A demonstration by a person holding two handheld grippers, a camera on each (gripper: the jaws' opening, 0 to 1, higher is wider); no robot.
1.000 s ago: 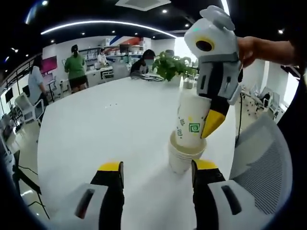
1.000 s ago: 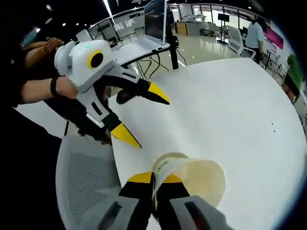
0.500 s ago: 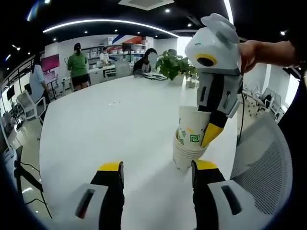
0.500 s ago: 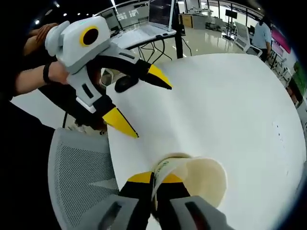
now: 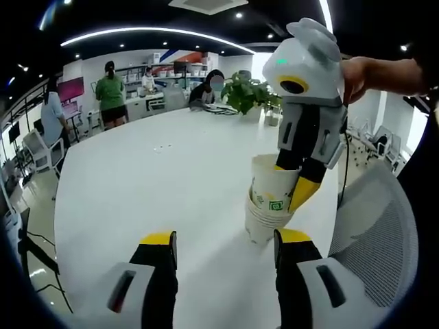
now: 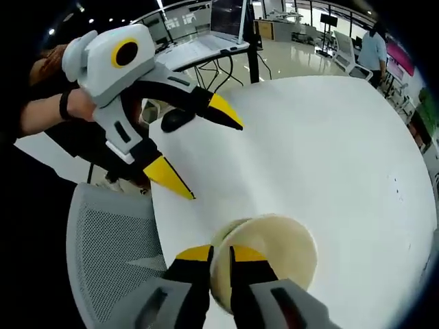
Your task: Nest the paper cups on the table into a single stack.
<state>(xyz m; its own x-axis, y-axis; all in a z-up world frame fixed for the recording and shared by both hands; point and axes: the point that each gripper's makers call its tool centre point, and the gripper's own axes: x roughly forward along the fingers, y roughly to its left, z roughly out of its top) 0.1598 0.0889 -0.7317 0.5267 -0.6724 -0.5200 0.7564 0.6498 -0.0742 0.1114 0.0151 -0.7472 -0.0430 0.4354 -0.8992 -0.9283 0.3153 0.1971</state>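
A stack of white paper cups [image 5: 264, 214] stands on the white table [image 5: 151, 171] just beyond my left gripper [image 5: 225, 240], whose jaws are open with nothing between them. My right gripper [image 5: 291, 179] reaches down from above. One jaw is inside the top cup [image 5: 272, 181] and the other outside its wall. In the right gripper view the top cup [image 6: 271, 247] opens toward the camera. Its near rim sits in the gap of my right gripper [image 6: 221, 255], whose jaws are parted. The left gripper [image 6: 199, 147] hangs open to the left, held by a hand.
A grey mesh chair [image 5: 377, 226] stands at the table edge beside the stack, also visible as the chair [image 6: 110, 260] at lower left. A potted plant [image 5: 247, 92] and several people [image 5: 108, 96] are at the far end. A laptop [image 6: 226, 27] sits on a far desk.
The top cup has sunk deeper into the stack. My right jaws, pinched tight on its rim before, now stand apart. The left gripper has held still.
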